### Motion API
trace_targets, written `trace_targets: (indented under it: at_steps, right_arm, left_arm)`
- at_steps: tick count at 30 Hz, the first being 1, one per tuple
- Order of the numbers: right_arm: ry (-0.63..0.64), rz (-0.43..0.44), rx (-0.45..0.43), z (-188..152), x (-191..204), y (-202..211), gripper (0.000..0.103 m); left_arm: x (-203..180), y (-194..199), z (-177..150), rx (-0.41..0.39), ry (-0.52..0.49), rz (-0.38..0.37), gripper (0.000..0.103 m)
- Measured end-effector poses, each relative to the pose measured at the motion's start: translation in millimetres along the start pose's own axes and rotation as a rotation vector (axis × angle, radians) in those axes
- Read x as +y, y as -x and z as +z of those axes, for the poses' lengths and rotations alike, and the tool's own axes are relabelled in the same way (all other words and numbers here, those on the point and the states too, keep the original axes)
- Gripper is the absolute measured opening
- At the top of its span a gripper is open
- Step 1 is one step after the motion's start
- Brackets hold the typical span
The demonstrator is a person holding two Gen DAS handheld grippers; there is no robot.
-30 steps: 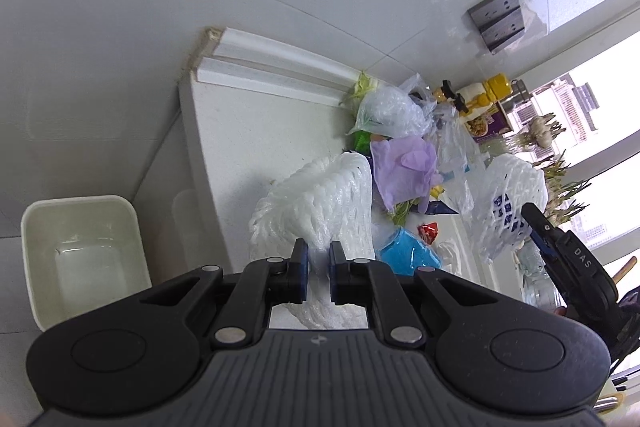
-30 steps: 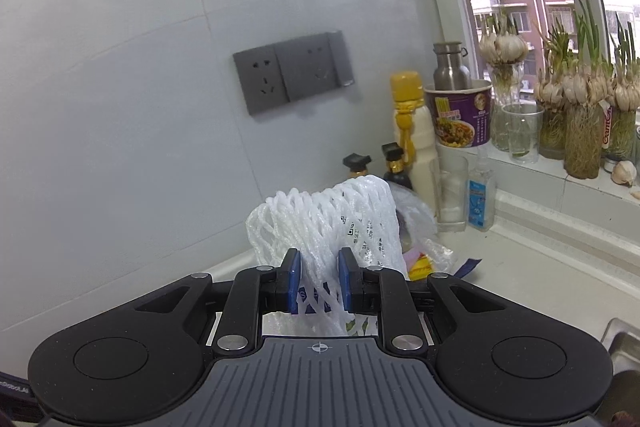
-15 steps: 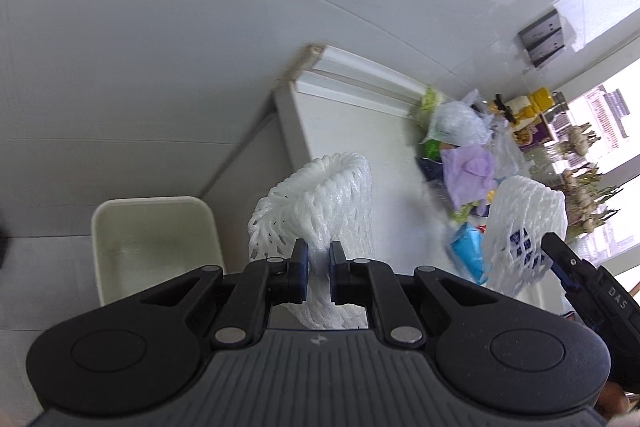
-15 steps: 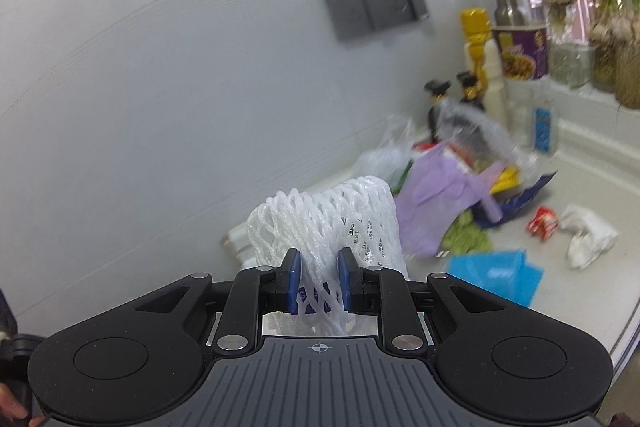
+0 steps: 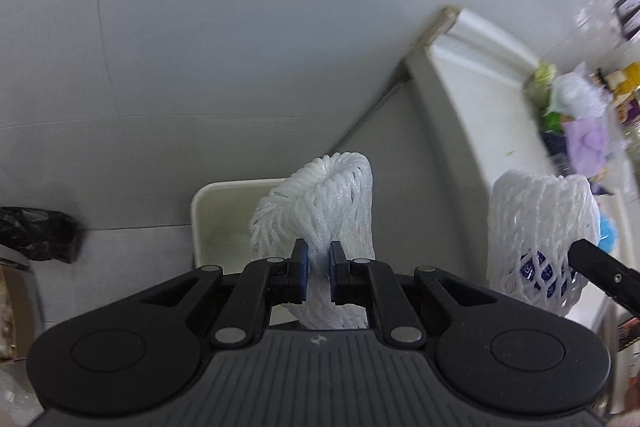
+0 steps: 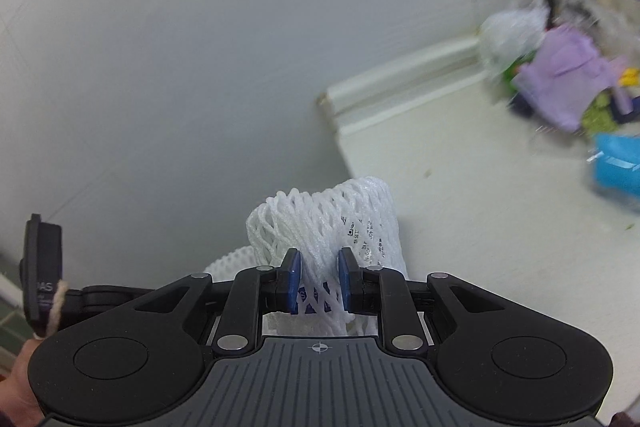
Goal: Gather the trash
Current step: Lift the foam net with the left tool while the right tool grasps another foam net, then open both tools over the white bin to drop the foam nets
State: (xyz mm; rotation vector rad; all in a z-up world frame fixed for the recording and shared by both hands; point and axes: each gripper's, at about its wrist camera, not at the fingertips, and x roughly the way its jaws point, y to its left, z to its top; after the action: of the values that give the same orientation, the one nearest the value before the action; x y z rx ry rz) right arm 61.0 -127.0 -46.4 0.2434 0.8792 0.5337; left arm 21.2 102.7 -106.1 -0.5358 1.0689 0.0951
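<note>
- Left gripper (image 5: 319, 277) pinches a white foam net sleeve (image 5: 320, 211) between its blue pads, the jaws drawn narrow on the mesh; the sleeve stands up ahead of the fingers, over a pale plastic bin (image 5: 218, 223) on the floor.
- Right gripper (image 6: 319, 285) clamps a second foam net (image 6: 332, 227) the same way, its jaws a little wider apart, the net bunched between the pads above the near edge of the white counter (image 6: 480, 195).
- Writing: the right-hand net carries small printed text and a square code on an inner label, too fine to read. Dark blue print shows through the mesh low down in both views. A black part at the left edge of the right view bears the letters "AS" (image 6: 43, 286).
- Only the left view shows the bin, a crumpled black bag (image 5: 38, 235) on the floor by the wall, and the right gripper's net seen from the side (image 5: 540, 239).
- Only the right view shows the counter surface broadly, with a blurred trash pile (image 6: 560, 75) at the back: a purple glove, a blue wrapper (image 6: 616, 167), clear bags, and yellow bottles behind.
- A hand (image 6: 20, 387) shows at the lower left of the right view.
</note>
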Motion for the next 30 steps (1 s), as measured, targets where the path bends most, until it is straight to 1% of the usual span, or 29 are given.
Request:
trace_targets:
  at_steps: [2, 3, 9, 14, 17, 22, 25, 28, 29, 30]
  right_arm:
    - [-0.013, 0.007, 0.048, -5, 3, -23, 0.019]
    - [-0.014, -0.004, 0.072, -7, 4, -36, 0.019]
    - [0.023, -0.110, 0.198, -24, 8, -115, 0.018]
    - [0.083, -0.161, 0.281, -43, 5, -180, 0.018]
    - [0.074, -0.185, 0.329, -54, -4, -213, 0.018]
    - [0.036, -0.224, 0.392, -63, -22, -254, 0.018]
    - [0.057, -0.234, 0.421, -65, -24, -274, 0.018]
    - [0.086, -0.244, 0.436, -70, -21, -285, 0.018]
    - [0.097, -0.247, 0.443, -65, -25, -293, 0.018]
    - [0.107, -0.251, 0.447, -67, -24, -293, 0.018]
  left_arm:
    - [7, -12, -2, 0.012, -0.002, 0.025, 0.009]
    - [9, -18, -2, 0.016, -0.006, 0.039, 0.009]
    - [21, -60, -2, 0.039, -0.035, 0.134, 0.009]
    - [30, -97, -2, 0.056, -0.067, 0.181, 0.009]
    - [37, -115, -5, 0.060, -0.090, 0.216, 0.009]
    - [46, -137, -9, 0.083, -0.101, 0.230, 0.009]
    - [51, -150, -11, 0.104, -0.108, 0.239, 0.009]
    - [55, -158, -13, 0.113, -0.110, 0.237, 0.010]
    - [54, -161, -14, 0.115, -0.114, 0.238, 0.010]
    - [54, -163, -15, 0.117, -0.116, 0.238, 0.011]
